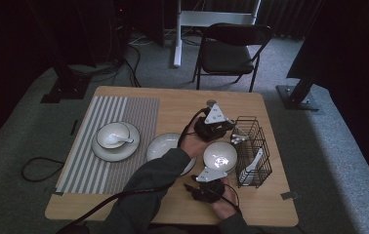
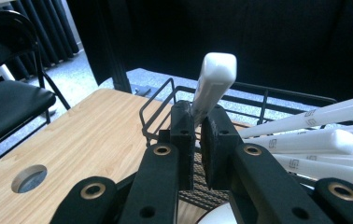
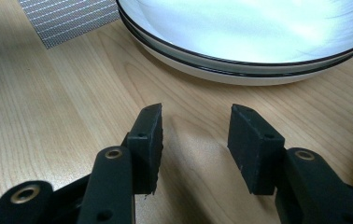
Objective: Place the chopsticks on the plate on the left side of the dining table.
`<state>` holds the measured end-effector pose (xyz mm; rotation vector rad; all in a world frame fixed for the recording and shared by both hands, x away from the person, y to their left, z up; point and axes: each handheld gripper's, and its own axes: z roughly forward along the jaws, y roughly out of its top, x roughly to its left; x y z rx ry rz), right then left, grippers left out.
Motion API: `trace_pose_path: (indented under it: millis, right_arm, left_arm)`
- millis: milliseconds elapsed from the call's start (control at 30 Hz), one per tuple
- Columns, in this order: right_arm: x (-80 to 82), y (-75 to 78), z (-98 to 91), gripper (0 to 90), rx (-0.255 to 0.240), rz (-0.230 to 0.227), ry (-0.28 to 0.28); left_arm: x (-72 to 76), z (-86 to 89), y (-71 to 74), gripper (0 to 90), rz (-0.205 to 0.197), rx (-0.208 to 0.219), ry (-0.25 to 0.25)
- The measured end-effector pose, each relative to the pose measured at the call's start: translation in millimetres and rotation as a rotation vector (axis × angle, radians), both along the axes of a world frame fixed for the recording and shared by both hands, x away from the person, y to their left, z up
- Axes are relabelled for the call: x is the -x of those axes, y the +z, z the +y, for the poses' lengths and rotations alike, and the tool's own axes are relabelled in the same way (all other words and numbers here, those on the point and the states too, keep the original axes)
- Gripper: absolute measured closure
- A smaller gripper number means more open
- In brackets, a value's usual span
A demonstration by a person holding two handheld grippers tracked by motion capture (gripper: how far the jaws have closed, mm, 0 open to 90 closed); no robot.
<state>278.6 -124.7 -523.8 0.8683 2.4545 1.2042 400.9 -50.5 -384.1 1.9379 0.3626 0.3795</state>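
Black jaws of the left gripper point(image 2: 197, 135) rise closest in the left gripper view, clamped on the white handle of a spoon point(image 2: 213, 83) that stands tilted up out of the wire basket point(image 2: 158, 103). More white spoons point(image 2: 305, 140) lie in that basket to the side, their handles pointing across it. From the high view, the left gripper point(image 1: 225, 127) sits at the basket's point(image 1: 252, 152) near-left edge, at the right side of the wooden table point(image 1: 182, 105), with the person's left sleeve point(image 1: 148, 187) crossing over from below.

Below it, the right gripper point(image 1: 207, 187) rests near the table's front edge, just beside a white bowl point(image 1: 219, 157). In the right gripper view its jaws point(image 3: 195, 140) stand apart with nothing between them, hovering over bare wood and facing a stacked white plate point(image 3: 240, 70) with a dark rim. A striped mat point(image 1: 114, 141) on the left of the table carries a plate with a bowl point(image 1: 113, 135) and a spoon in it.
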Motion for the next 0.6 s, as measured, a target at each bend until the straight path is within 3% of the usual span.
trace_pose_path:
  millis: [600]
  right_arm:
    - [0.0, -0.1, 0.2, 54.6, 0.000, 0.002, 0.001]
  left_arm:
    - [3.9, 5.7, 8.9, 84.8, -0.026, 0.015, 0.004]
